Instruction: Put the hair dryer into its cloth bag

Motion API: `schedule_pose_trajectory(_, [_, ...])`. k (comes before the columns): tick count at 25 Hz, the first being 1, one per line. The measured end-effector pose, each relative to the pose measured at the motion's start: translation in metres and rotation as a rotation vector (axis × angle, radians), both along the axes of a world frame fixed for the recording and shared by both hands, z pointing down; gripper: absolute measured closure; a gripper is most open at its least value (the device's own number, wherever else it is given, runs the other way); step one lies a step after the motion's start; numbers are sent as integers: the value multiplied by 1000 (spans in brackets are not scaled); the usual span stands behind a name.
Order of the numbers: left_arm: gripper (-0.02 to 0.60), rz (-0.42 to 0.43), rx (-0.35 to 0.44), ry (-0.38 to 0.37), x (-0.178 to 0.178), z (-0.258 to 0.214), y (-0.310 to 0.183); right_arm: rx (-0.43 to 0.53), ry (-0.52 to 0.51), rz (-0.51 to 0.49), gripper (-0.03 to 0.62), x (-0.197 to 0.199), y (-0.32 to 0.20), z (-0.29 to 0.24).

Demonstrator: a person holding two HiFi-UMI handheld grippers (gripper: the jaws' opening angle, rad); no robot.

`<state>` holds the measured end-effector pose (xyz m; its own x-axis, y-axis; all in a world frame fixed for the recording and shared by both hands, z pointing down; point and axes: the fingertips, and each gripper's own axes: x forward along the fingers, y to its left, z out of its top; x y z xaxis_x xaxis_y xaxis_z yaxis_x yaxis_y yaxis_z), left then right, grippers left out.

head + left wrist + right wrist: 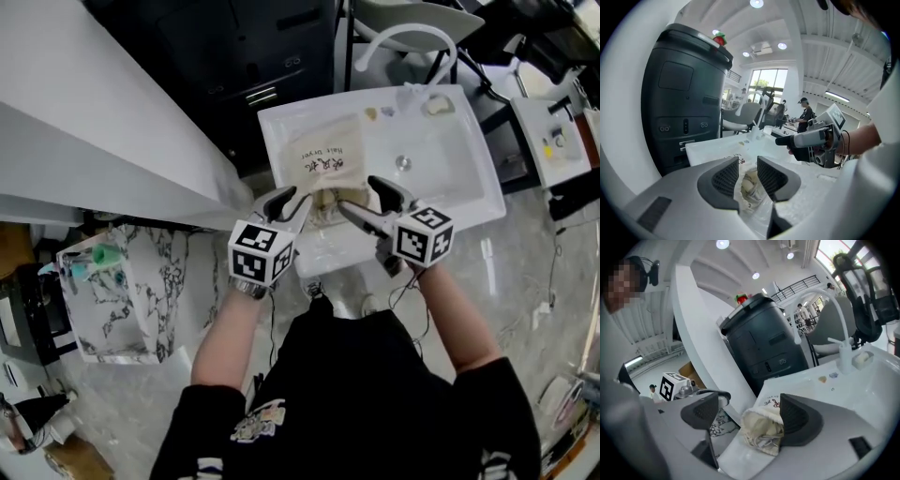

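A beige cloth bag (323, 164) with handwritten lettering lies flat on the left part of a white sink top (469, 202). Its mouth is bunched and drawn in toward the front edge, with cords showing (761, 430). What is inside the bag is hidden, and no hair dryer shows outside it. My left gripper (289, 202) hovers just left of the bunched mouth; its jaws stand apart (747, 164) with the bag (750, 185) seen below and beyond them. My right gripper (361, 195) hovers on the right, wide open (750, 404), above the bunched end.
A white curved faucet (403, 37) rises at the back of the sink, with small items (436, 105) beside it and a drain (403, 162) in the basin. A black cabinet (253, 47) stands behind, a white counter (94, 112) on the left, and a marble-patterned box (122, 291) below it.
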<state>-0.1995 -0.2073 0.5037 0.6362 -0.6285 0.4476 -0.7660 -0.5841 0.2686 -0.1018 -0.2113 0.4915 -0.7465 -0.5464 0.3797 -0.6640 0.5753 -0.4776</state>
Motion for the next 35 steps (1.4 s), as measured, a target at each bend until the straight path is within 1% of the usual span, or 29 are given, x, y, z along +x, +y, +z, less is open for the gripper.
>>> schedule_pose_trajectory(3, [471, -37, 42, 1, 6, -22, 15, 102, -35, -32, 197, 11, 7, -33])
schedule_pose_trajectory(5, [469, -65, 75, 1, 12, -38, 28, 146, -49, -49, 209, 21, 15, -50])
schedule_pose_trajectory(7, [466, -96, 109, 1, 18, -53, 42, 179, -66, -59, 241, 32, 22, -62])
schedule_pose_trajectory(11, [453, -153, 156, 7, 39, -77, 72, 241, -67, -61, 344, 62, 40, -80])
schedule_pose_trajectory(13, [448, -175, 167, 8, 54, -84, 89, 277, -50, -64, 462, 78, 53, -89])
schedule_pose_trajectory(15, [443, -195, 178, 6, 68, -88, 108, 304, -47, -78, 531, 92, 68, -95])
schedule_pose_trajectory(16, [443, -206, 186, 3, 74, -90, 118, 314, -51, -88, 577, 99, 76, -97])
schedule_pose_trajectory(17, [443, -217, 194, 1, 80, -92, 127, 323, -56, -99, 594, 104, 83, -100])
schedule_pose_trajectory(20, [443, -257, 212, 3, 101, -96, 151, 347, -62, -146, 595, 120, 104, -106])
schedule_pose_trajectory(24, [443, -307, 211, 14, 130, -94, 183, 366, -48, -195, 597, 138, 128, -107])
schedule_pose_trajectory(28, [456, -320, 204, 15, 152, -94, 209, 335, -74, -206, 597, 153, 148, -106])
schedule_pose_trajectory(30, [482, -328, 208, 11, 157, -97, 219, 319, -97, -216, 597, 156, 155, -107])
schedule_pose_trajectory(32, [537, -338, 213, 7, 159, -101, 228, 311, -113, -222, 597, 157, 161, -109])
schedule_pose_trajectory(33, [555, -341, 215, 5, 159, -102, 231, 302, -124, -223, 597, 158, 164, -109])
schedule_pose_trajectory(35, [572, -344, 213, 2, 158, -104, 237, 286, -143, -224, 597, 156, 169, -110])
